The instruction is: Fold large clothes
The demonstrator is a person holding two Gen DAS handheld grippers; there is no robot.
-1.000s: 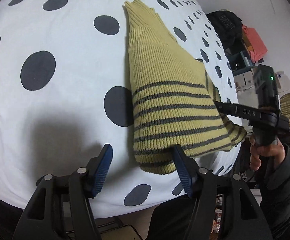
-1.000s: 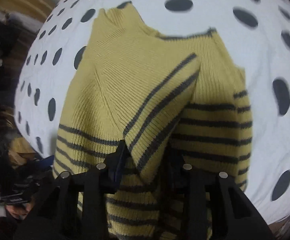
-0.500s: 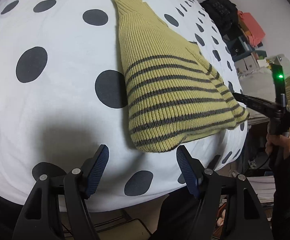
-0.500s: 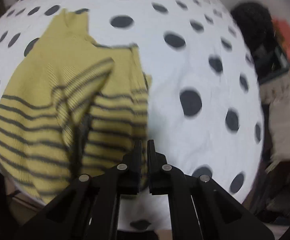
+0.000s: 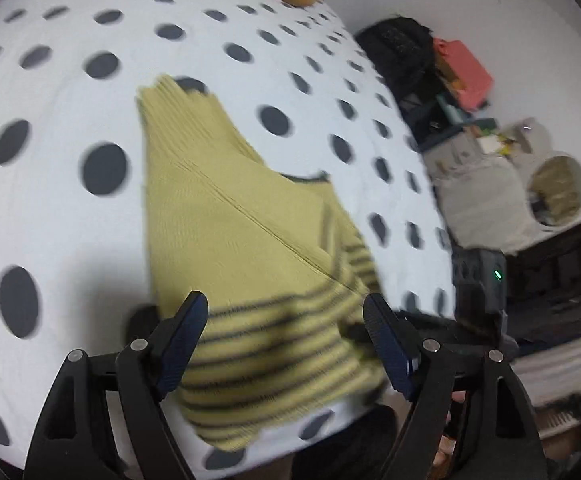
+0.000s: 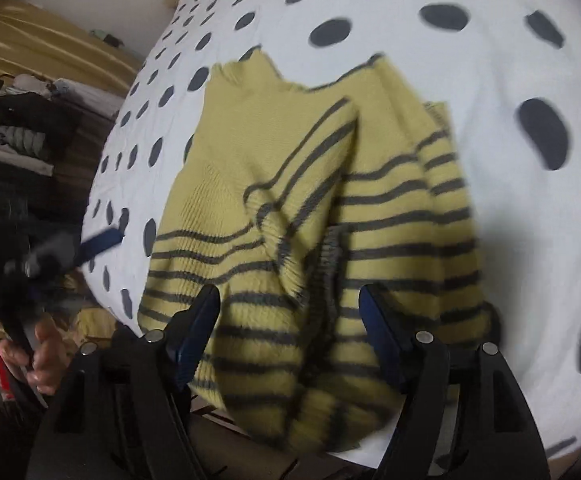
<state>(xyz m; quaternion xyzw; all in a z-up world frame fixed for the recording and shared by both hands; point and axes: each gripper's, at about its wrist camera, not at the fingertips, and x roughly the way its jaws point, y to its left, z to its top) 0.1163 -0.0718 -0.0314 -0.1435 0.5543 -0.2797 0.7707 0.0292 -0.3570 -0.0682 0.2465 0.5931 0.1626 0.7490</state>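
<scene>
- Two hand-held grippers are hovering over a yellow knit sweater with dark grey stripes (image 5: 250,248), which is lying partly folded near the edge of a bed covered in a white bedspread with dark polka dots (image 5: 62,240).
- Left gripper (image 5: 286,340) is standing wide, its jaws having just been opening, gripping nothing.
- Right gripper (image 6: 290,328) is standing wide too, jaws just opened, pads clear of the bunched striped sleeve (image 6: 302,240) below them.

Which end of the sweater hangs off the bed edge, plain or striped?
The striped end of the sweater droops past the edge of the polka-dot bed cover; the plain ribbed end lies flat farther up it.
</scene>
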